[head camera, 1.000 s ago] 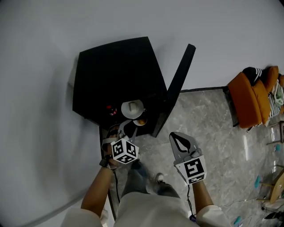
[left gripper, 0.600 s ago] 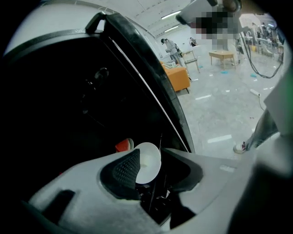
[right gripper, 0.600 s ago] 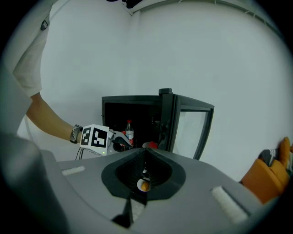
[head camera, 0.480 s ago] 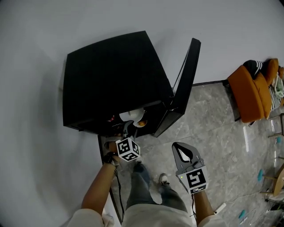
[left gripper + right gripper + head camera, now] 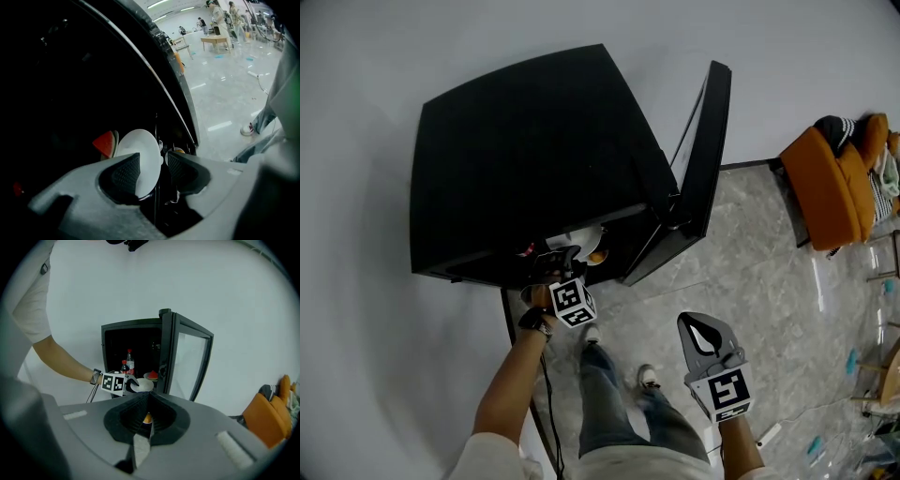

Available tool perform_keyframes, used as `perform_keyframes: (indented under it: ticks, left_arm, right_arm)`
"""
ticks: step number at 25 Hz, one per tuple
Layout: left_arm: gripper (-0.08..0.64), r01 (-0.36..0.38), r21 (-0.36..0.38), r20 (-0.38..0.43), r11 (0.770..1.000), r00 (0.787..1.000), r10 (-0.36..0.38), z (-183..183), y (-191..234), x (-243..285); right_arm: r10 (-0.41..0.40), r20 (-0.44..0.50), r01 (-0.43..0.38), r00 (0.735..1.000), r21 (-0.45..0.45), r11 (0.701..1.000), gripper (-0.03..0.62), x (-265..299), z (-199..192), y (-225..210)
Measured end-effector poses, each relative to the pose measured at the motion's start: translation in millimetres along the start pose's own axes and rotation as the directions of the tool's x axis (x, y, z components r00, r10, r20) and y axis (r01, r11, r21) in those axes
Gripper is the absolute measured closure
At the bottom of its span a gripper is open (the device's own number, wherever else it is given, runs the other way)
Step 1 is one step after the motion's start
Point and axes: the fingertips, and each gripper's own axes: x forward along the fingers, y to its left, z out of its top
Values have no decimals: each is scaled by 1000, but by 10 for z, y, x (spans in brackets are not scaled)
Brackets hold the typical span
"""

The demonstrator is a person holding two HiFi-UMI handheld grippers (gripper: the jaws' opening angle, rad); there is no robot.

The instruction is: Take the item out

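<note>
The right gripper [image 5: 147,413] hangs low over the grey marbled floor [image 5: 769,281], well apart from the work, with its jaws pressed together on nothing. The left gripper [image 5: 153,164] reaches into the lower front opening of the black cabinet [image 5: 525,169]. Its jaws have just been opening and now stand spread, with the rim of the round white plate [image 5: 140,150] between them – a gap shows between the plate and the right-hand pad. The plate is inside the cabinet, at its front edge. Just behind it lies a red wedge of watermelon [image 5: 105,143], and deeper in stand two red-capped dark bottles [image 5: 130,362]. The cabinet's glass-paned door [image 5: 708,159] is swung open. Far off to the right is an orange-upholstered chair [image 5: 834,197].
</note>
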Motion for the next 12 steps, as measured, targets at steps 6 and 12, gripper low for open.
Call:
perform_keyframes:
  ticks: [6,12]
  left_arm:
    - [359,-55,113,-15,992,998,57,-24,-73,245]
    - [360,-69,119,-18,990,997,71,-51,-52,351]
  right_arm:
    - [5,-11,-5,1000,-1,1000,586,70,-130,35]
    - [29,-23,-29,999,8,1000,586,133,-188,91]
